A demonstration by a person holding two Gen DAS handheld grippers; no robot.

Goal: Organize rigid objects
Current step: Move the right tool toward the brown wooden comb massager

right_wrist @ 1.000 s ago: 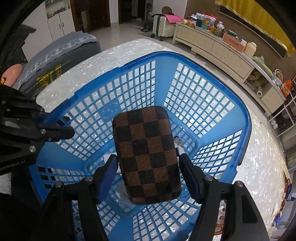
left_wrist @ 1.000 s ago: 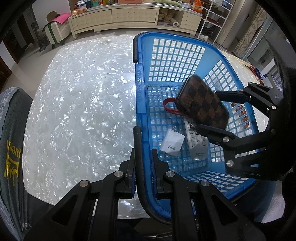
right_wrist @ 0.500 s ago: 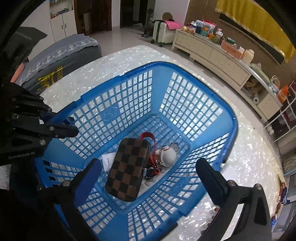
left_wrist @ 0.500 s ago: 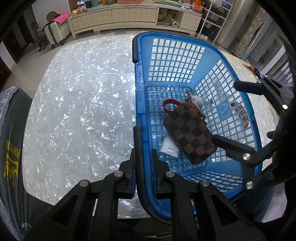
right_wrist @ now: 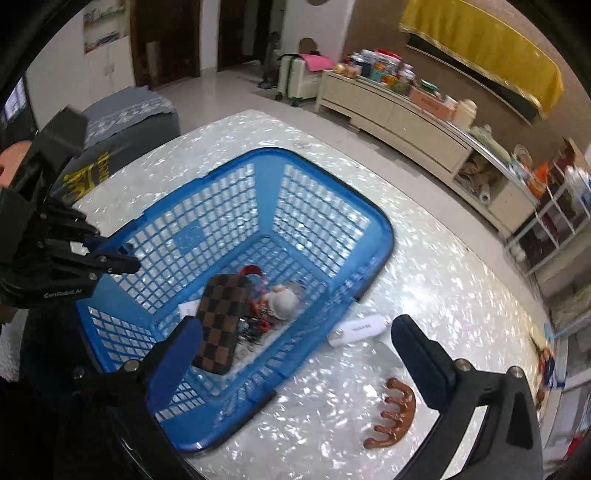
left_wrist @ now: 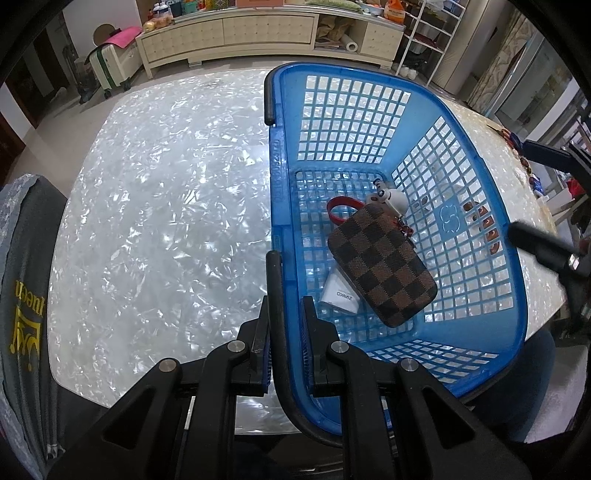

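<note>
Brown checkered fabric pouch [right_wrist: 221, 325] already in blue plastic lattice basket [right_wrist: 332, 221], left gripper [left_wrist: 286, 332] clamped on black basket handle [left_wrist: 275, 280], right gripper [right_wrist: 295, 354] wide and empty, brown claw hair clip [right_wrist: 391, 413] and white tube [right_wrist: 360, 326] left outside on table.

A long cream sideboard [left_wrist: 258, 33] lines the far wall, its top crowded with jars and boxes; a white suitcase [left_wrist: 110, 66] under a pink cloth stands beside it, a yellow drape [right_wrist: 480, 48] hangs above, and white wire shelving [left_wrist: 424, 33] stands at its other end

We see the white box [left_wrist: 340, 295] half covered by the checkered pouch [left_wrist: 382, 266]; in the right wrist view motion blur smears the basket [right_wrist: 332, 295] rim, and we cannot read the white tube [right_wrist: 360, 329] label
</note>
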